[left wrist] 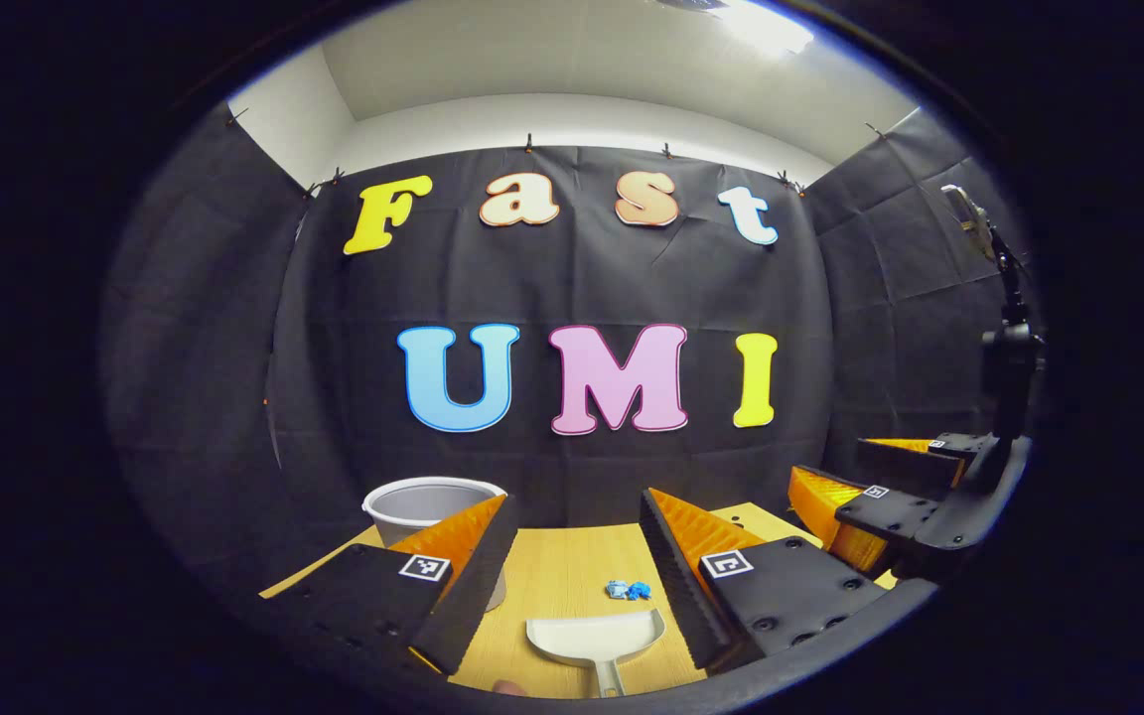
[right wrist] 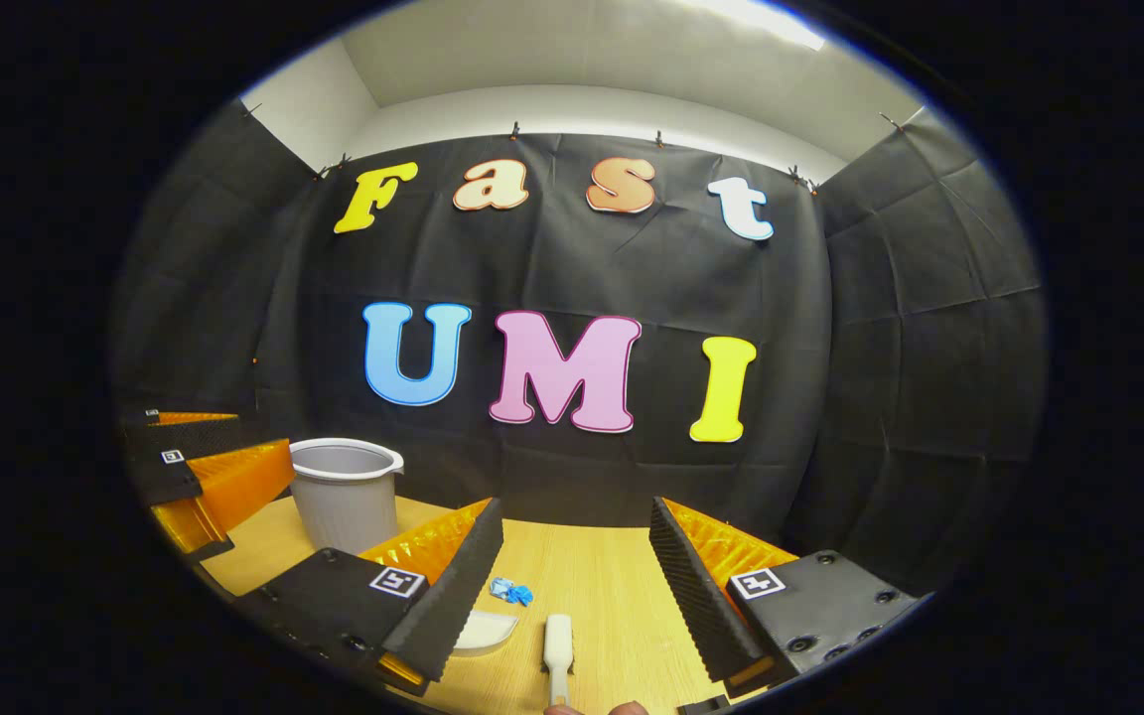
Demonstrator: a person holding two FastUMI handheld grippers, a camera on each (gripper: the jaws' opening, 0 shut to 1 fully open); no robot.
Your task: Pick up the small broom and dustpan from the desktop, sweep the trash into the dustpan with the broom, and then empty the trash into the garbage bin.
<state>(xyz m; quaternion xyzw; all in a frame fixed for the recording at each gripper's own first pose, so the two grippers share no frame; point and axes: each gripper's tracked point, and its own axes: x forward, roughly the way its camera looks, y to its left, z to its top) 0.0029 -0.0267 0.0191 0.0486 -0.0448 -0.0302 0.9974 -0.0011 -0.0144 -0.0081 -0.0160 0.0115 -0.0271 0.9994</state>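
Observation:
A white dustpan (left wrist: 597, 638) lies on the wooden desktop (left wrist: 567, 566) between the fingers of my left gripper (left wrist: 577, 556), which is open and above it. Just beyond the pan's mouth sits a small blue scrap of trash (left wrist: 628, 590). In the right gripper view the small white broom (right wrist: 558, 643) lies on the desk between the wide-apart fingers of my open right gripper (right wrist: 577, 566). The blue trash (right wrist: 511, 592) and a corner of the dustpan (right wrist: 485, 630) lie left of the broom. A grey garbage bin (right wrist: 347, 494) stands at the back left.
The grey bin (left wrist: 430, 506) stands behind my left finger in the left gripper view. My right gripper (left wrist: 905, 497) shows at the right there, and my left gripper (right wrist: 200, 472) at the left of the right gripper view. Black cloth walls close the desk.

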